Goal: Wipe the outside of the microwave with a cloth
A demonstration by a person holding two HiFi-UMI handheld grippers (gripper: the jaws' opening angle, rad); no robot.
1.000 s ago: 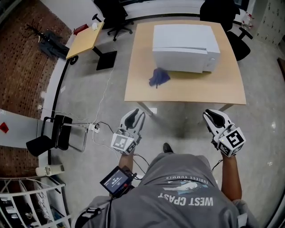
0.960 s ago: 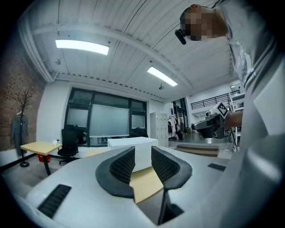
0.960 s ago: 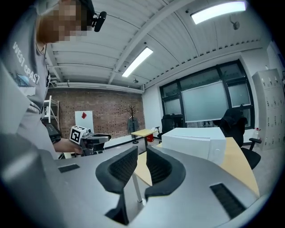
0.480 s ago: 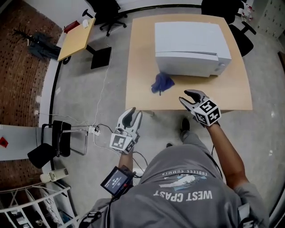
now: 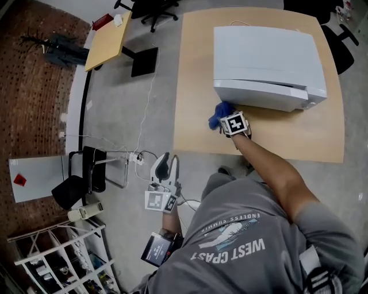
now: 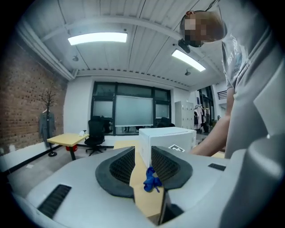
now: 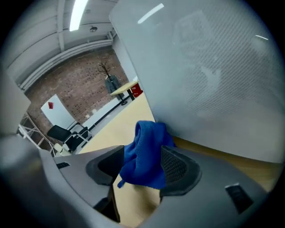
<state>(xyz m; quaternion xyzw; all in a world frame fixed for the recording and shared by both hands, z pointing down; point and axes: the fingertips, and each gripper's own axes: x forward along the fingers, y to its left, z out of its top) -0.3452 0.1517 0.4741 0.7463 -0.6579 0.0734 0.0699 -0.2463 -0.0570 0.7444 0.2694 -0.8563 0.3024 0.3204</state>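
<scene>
The white microwave stands on the wooden table, with a crumpled blue cloth lying at its front left corner. My right gripper reaches down onto the cloth. In the right gripper view its jaws have just been opening and stand wide, with the cloth between them and the microwave wall close behind. My left gripper hangs beside the person's body over the floor, short of the table. It is open and empty; the cloth and microwave show far off through its gap.
A small yellow desk and black office chairs stand beyond the table on the left. A black chair, floor cables and a wire shelf lie to my left. A brick wall runs along the left.
The right gripper swung from beside the person's body forward and down over the table onto the blue cloth, and its jaws opened. The left gripper drifted back and left.
</scene>
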